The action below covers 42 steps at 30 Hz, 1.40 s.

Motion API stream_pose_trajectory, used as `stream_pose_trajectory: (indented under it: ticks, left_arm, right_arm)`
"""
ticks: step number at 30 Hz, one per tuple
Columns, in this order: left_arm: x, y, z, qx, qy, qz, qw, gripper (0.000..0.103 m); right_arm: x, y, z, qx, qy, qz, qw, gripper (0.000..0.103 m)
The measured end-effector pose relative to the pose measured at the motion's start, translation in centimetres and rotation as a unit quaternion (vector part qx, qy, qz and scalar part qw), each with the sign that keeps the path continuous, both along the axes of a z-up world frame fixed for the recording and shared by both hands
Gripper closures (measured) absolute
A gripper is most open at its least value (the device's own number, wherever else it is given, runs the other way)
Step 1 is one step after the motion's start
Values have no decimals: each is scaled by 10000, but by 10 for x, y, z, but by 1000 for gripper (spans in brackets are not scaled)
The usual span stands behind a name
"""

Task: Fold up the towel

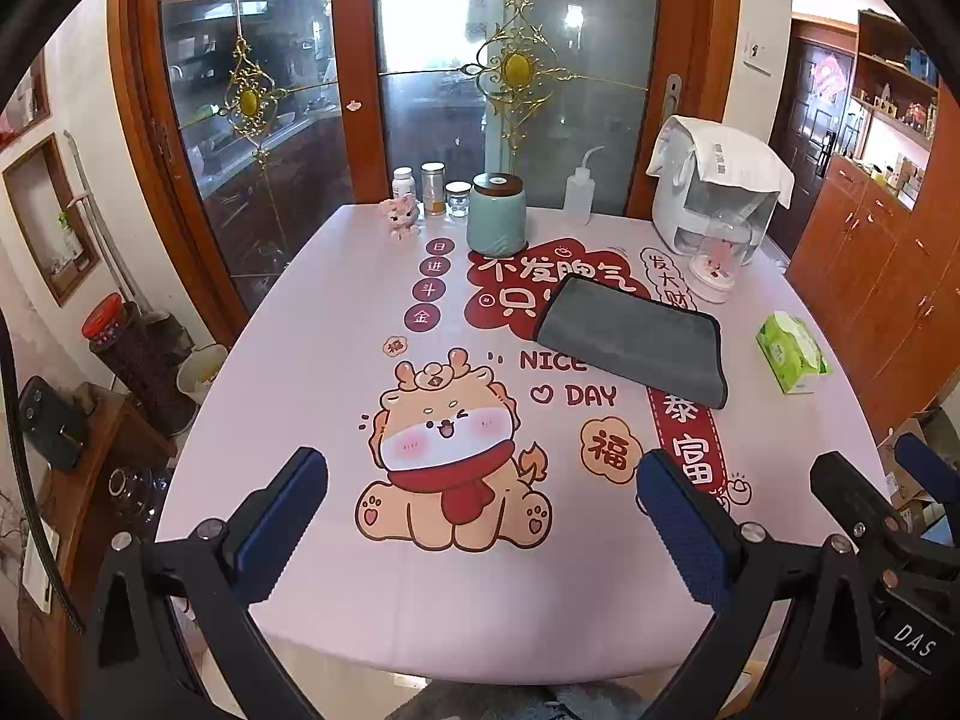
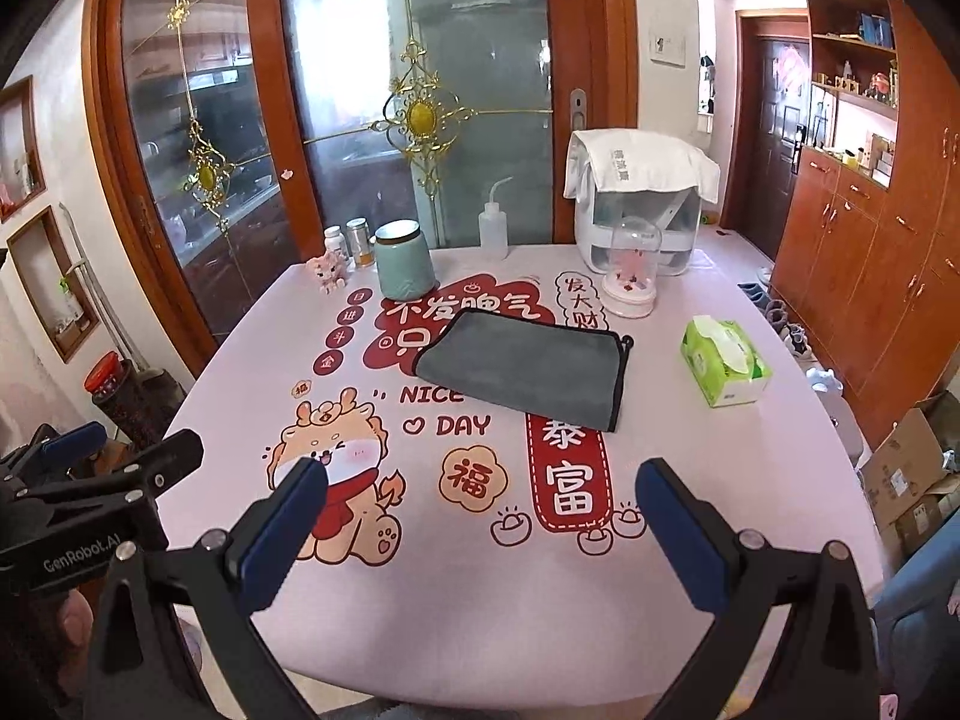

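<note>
Bright daylight through the glass doors (image 1: 420,60), blown-out glare there, soft shadows, strong fisheye bending, dark vignetted corners

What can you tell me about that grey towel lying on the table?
The grey towel looks like soft, plush microfibre with a thin black stitched border and a small black loop at its far right corner. It lies flat on the printed tablecloth, turned slightly askew, covering part of the red lettering. Whether it is already doubled over I cannot tell. Nothing rests on it, and both open grippers are well short of it, nearer the table's front edge.
</note>
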<state>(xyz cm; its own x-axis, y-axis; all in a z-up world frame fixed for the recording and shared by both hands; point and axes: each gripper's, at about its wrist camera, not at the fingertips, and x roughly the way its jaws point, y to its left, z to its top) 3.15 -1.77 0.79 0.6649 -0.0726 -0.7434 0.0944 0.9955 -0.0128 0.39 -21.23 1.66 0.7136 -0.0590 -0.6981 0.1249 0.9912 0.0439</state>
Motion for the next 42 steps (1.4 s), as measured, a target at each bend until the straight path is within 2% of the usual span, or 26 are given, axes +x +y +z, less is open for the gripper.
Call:
stream_pose_trajectory:
  ticks: [9, 42]
  left_arm:
    - [1, -7, -6, 75, 80, 2, 9999, 0]
    - [7, -2, -14, 208, 180, -12, 9996, 0]
  right_arm:
    - [2, -3, -7, 6, 133, -25, 9999, 0]
    - [9, 1, -8, -79, 200, -29, 9998, 0]
